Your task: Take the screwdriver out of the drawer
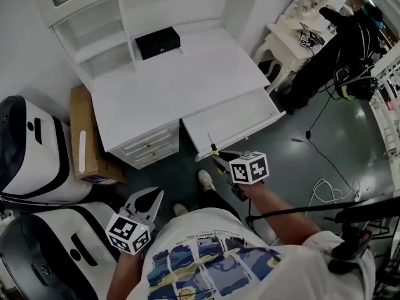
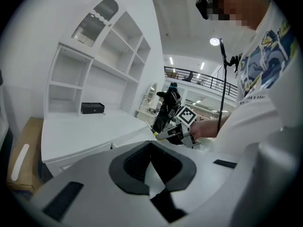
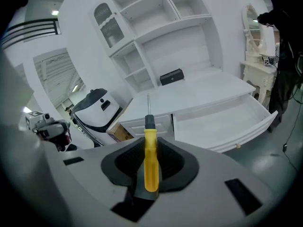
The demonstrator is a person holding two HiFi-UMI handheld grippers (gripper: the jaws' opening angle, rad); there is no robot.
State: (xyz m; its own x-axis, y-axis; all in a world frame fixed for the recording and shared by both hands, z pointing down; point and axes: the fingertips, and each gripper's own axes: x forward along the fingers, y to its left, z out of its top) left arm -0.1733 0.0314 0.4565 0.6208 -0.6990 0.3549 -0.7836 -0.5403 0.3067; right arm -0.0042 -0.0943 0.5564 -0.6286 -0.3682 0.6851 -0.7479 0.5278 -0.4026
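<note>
- two white-and-black machines (image 1: 31,155) stand on the floor at far left; a cardboard box (image 1: 84,136) lies between them and the table
- the left gripper (image 1: 152,195) hangs low beside the person's body, near the table's closed small drawers; its jaws are closed tip to tip with nothing between them
- the white table (image 1: 181,86) carries a shelf unit (image 1: 94,36) along its back; a black box (image 1: 157,42) sits on the tabletop at the foot of the shelves
- the wide drawer (image 1: 231,120) under the tabletop is pulled out
- the screwdriver (image 3: 150,160) is out of the drawer, held in the air just in front of its front edge; its yellow handle is clamped between the jaws and its thin shaft points towards the table
- the right gripper (image 1: 222,161) has its jaws closed on that handle
- at far right a person in dark clothing (image 1: 350,49) stands by a second white table
</note>
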